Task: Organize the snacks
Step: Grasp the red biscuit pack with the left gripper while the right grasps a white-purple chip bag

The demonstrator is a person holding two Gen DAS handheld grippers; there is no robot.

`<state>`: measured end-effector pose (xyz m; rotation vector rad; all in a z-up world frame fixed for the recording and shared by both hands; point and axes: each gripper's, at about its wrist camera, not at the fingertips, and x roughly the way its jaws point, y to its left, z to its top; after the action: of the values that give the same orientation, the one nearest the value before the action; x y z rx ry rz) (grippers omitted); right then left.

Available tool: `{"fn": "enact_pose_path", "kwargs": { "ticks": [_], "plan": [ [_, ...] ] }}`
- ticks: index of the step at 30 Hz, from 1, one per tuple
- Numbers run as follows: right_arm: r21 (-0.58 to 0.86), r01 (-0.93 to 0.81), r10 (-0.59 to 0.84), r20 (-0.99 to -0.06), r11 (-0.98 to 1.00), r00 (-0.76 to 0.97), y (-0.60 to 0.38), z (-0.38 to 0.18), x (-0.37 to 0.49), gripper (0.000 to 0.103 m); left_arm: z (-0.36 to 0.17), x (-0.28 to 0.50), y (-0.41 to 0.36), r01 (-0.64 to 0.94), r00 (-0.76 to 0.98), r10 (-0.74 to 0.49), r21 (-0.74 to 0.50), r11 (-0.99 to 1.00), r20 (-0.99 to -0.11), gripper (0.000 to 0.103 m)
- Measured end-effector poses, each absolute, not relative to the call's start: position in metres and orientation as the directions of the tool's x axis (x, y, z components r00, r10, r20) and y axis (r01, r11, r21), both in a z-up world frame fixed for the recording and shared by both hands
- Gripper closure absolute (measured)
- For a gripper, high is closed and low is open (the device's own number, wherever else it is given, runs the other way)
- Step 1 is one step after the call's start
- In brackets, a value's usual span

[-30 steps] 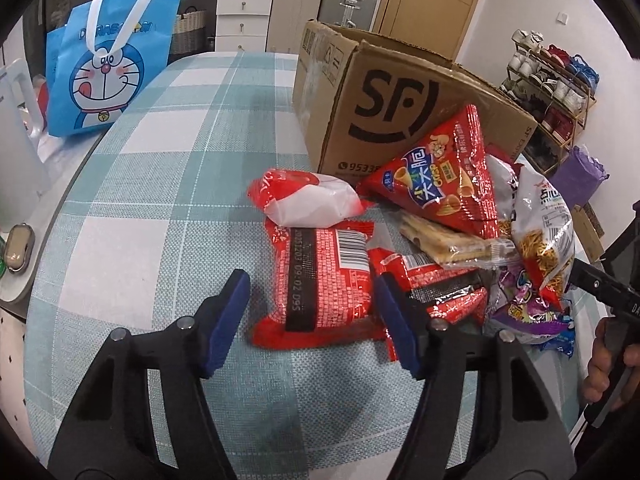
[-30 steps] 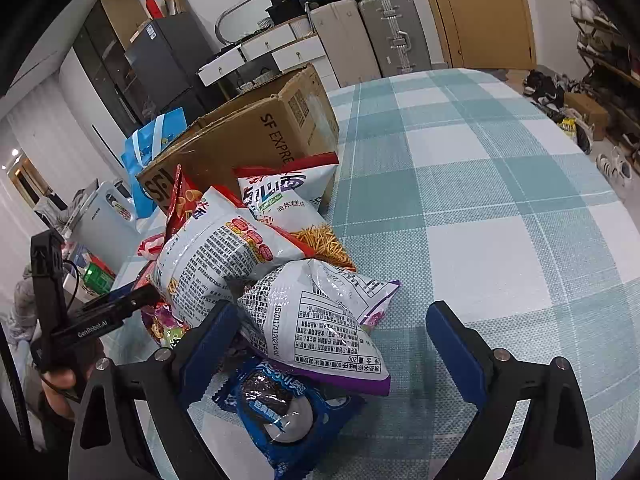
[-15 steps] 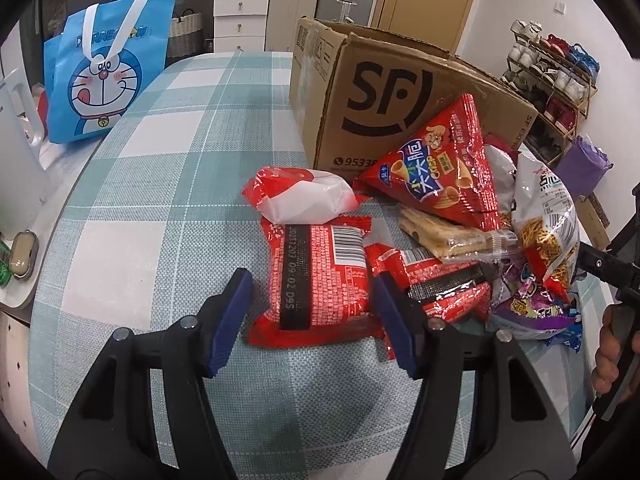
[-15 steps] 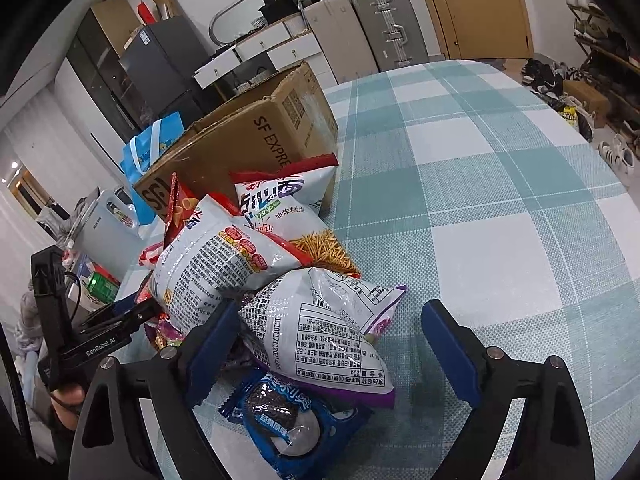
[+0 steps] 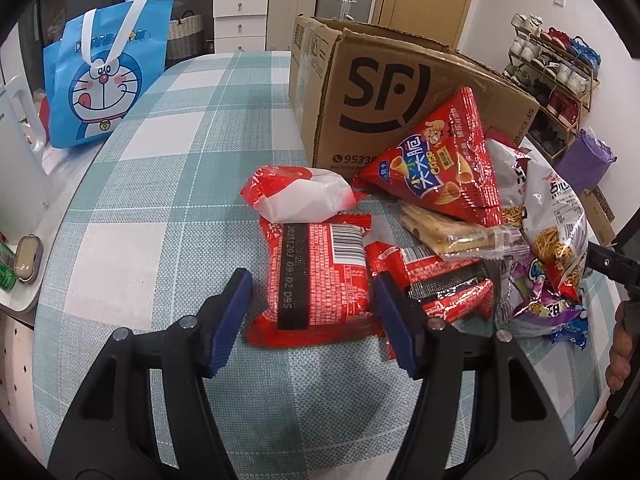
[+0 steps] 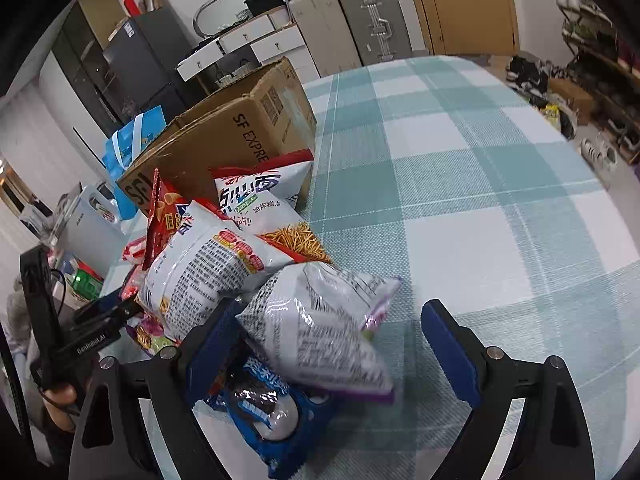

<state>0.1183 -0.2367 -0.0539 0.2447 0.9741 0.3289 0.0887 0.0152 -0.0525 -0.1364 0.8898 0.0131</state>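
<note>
A pile of snack packs lies on the checked table in front of an open SF cardboard box [image 5: 384, 92]. My left gripper [image 5: 312, 300] is open, its jaws on either side of a flat red pack [image 5: 320, 276] without touching it. A red-and-white pack [image 5: 300, 192] lies just beyond, and a red triangular crisp bag [image 5: 436, 164] leans on the box. My right gripper [image 6: 332, 340] is open around a silver-and-purple bag [image 6: 320, 328]; a blue cookie pack [image 6: 268, 412] lies under it. The box [image 6: 240, 140] stands behind the pile there.
A blue Doraemon bag [image 5: 104, 76] stands at the table's far left edge. A white appliance [image 5: 16, 168] sits off the left side. A shoe rack [image 5: 556, 72] and a purple bag [image 5: 584, 160] stand beyond the right edge. Drawers and suitcases line the back wall.
Both grippers have moved forward a little, toward the pile. The left jaws now bracket the flat red pack; the right jaws have come around the silver-and-purple bag.
</note>
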Motion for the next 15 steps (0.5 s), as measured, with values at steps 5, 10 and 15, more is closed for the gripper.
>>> {"fn": "enact_pose_path", "kwargs": {
  "ticks": [5, 10, 15],
  "plan": [
    [0.362, -0.165, 0.393, -0.767, 0.918, 0.507, -0.2329, -0.0569, 0.1181, 0.01, -0.0532, 0.0892, 0.0137, -0.061, 0.628, -0.045, -0.107, 0.992, -0.777, 0.042],
    [0.384, -0.191, 0.426, -0.748, 0.903, 0.509, -0.2314, -0.0578, 0.1161, 0.021, -0.0535, 0.0895, 0.0121, -0.059, 0.625, -0.039, -0.097, 0.994, -0.779, 0.041],
    [0.396, -0.21, 0.445, -0.729, 0.894, 0.519, -0.2299, -0.0571, 0.1125, 0.031, -0.0528, 0.0872, 0.014, -0.053, 0.632, -0.058, -0.118, 0.992, -0.773, 0.048]
  ]
}}
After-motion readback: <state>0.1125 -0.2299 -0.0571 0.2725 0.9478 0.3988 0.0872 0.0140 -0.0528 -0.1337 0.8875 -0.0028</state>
